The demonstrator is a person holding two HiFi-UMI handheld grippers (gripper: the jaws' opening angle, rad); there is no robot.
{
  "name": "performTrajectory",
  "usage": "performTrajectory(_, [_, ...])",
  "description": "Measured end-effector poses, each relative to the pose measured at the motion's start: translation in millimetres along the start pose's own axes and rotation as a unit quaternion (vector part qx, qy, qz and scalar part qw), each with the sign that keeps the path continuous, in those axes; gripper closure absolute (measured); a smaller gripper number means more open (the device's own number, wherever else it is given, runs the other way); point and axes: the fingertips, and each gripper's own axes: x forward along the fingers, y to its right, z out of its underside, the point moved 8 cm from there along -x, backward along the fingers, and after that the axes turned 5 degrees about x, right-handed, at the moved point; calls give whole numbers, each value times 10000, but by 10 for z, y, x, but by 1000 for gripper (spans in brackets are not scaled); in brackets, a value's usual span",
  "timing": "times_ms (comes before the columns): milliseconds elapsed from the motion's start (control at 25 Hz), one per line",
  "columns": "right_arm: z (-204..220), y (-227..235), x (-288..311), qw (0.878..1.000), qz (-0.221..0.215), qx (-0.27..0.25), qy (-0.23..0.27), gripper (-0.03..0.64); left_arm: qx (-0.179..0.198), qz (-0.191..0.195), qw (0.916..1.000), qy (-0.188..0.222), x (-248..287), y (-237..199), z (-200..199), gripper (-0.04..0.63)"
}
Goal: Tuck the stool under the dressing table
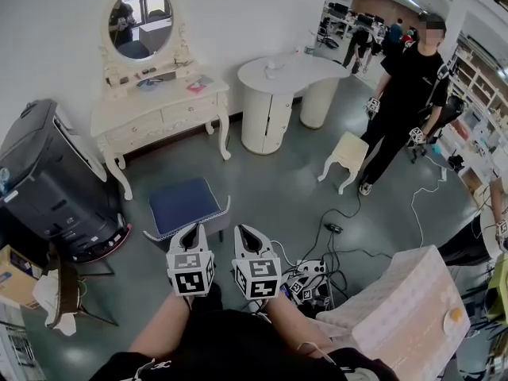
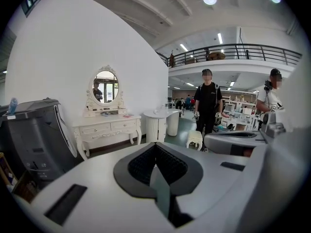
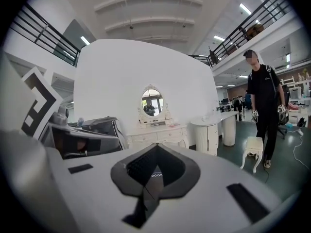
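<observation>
The white surface (image 1: pixel 135 109) with its oval mirror (image 1: pixel 139 24) stands against the wall ahead of you. The blue-cushioned stool (image 1: pixel 184 205) sits on the floor in front of it, apart from it and not under it. Your left claw (image 1: pixel 193 232) and right claw (image 1: pixel 246 235) hang side by side at the stool's near edge. Both are clenched with nothing between the jaws. Whether either one touches the stool cannot be told.

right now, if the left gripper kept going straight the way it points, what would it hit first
Most likely the blue-cushioned stool, whose near edge lies just ahead of the left gripper; depth is uncertain.
</observation>
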Motion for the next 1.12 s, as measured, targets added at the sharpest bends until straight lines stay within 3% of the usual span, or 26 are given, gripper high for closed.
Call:
performTrajectory(480, [-150, 61, 645, 9997, -45, -159, -178, 609, -242, -279, 9993, -49, 432, -493, -137, 589])
performTrajectory(1120, [11, 29, 1519, 9950, -96, -170, -974, 609, -798, -692, 9922, -661, 862, -1287, 108, 589])
